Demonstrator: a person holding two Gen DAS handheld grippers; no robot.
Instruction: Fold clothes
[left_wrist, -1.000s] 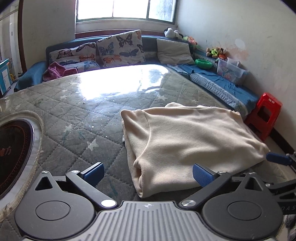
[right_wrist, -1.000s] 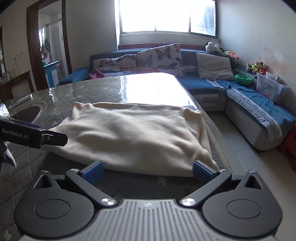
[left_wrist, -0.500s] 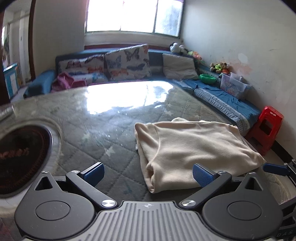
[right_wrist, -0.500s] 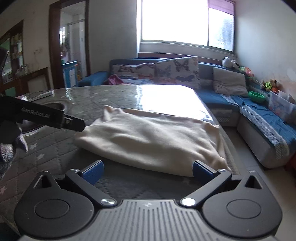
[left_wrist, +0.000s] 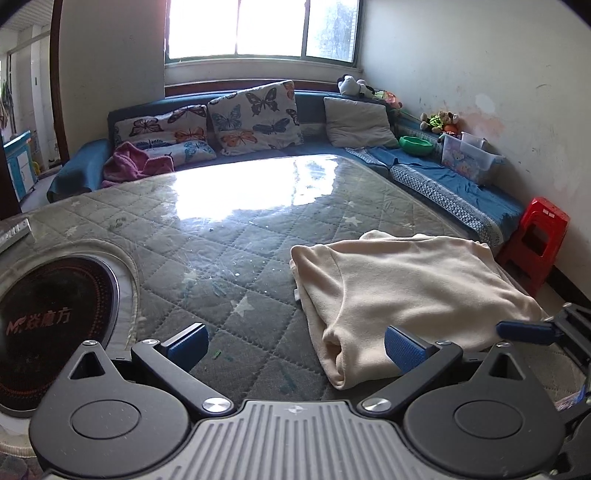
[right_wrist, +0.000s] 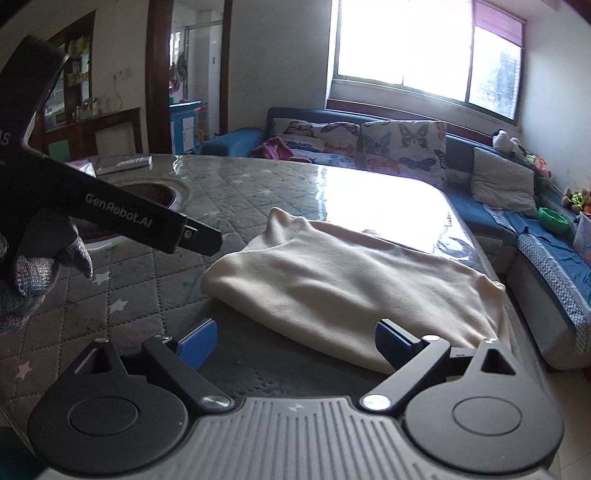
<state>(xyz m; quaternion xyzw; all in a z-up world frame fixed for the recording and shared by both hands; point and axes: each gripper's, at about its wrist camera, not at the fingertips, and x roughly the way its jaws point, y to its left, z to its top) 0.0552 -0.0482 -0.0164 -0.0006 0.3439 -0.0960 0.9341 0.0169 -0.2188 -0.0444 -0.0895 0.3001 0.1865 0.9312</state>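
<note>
Both the left tool (left_wrist: 295, 347) and right tool (right_wrist: 295, 341) have drawn back from the folded cream garment (left_wrist: 406, 291).

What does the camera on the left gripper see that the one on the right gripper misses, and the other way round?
Only the left wrist view shows the red plastic stool beside the table. Only the right wrist view shows the doorway into another room and the gloved hand holding the left gripper. Both show the folded cream garment on the quilted table, the butterfly pillows, and open jaws gripping nothing.

Quilted table (left_wrist: 258, 236), butterfly cushions (left_wrist: 255, 118), blue sofa (left_wrist: 443, 181), red stool (left_wrist: 535, 240), inset cooktop (left_wrist: 48, 317)
</note>
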